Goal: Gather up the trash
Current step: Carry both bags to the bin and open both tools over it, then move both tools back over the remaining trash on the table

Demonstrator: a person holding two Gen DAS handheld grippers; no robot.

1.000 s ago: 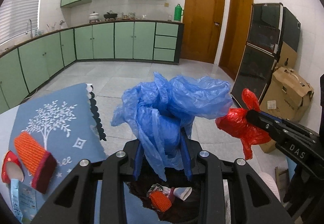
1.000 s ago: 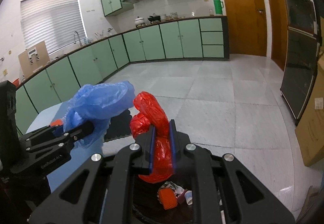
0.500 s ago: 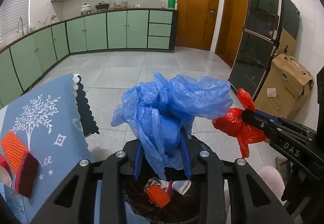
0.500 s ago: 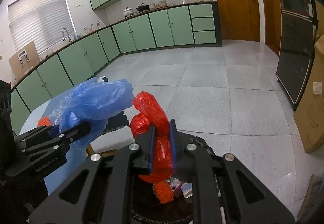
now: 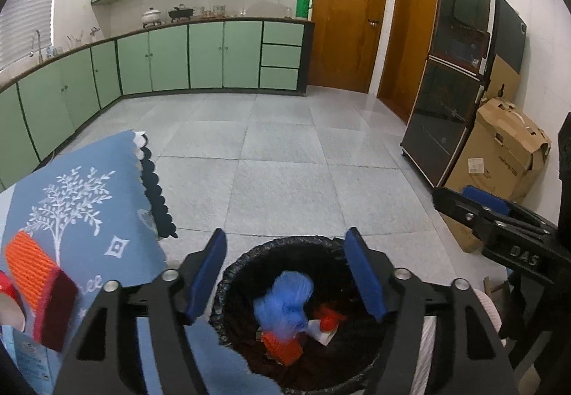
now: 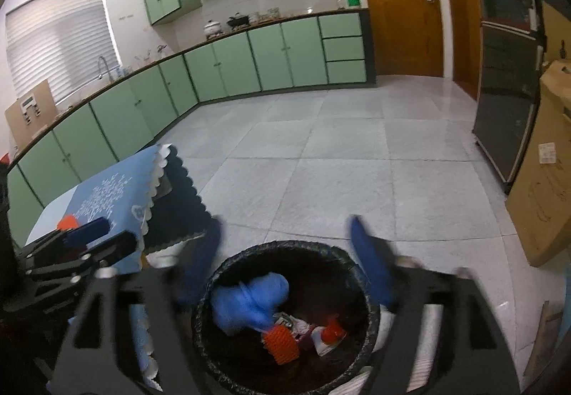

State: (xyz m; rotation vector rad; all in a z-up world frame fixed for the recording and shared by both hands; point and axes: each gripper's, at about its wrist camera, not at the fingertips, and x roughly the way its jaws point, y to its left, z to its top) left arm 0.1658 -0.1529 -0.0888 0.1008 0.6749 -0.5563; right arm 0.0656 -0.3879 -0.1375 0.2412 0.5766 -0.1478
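Through the left wrist view, we held the left gripper tilted down over the trash bin, its black liner rim just beneath our blue pads. The jaws had just been opening and stood wide apart with nothing between them. The blue plastic bag lay crumpled inside the bin, a blurred bunch with its longer side running roughly upright in the picture. Right of it lay the red plastic bag, only a small part showing, so we could not tell which way it pointed. An orange ribbed piece and a white paper scrap sat beneath them. The right gripper reached in from the right edge, level with the bin's far rim. On the left, the tabletop under a blue cloth carried an orange and maroon sponge.

Through the right wrist view, the right gripper also pointed down at the trash bin. Its jaws had just been opening, blurred and spread wide, empty. The blue plastic bag lay in the left half of the bin, its long side slanting from lower left to upper right. The red plastic bag lay lower right, beside the orange ribbed piece. The left gripper stood at the left, near the blue cloth.
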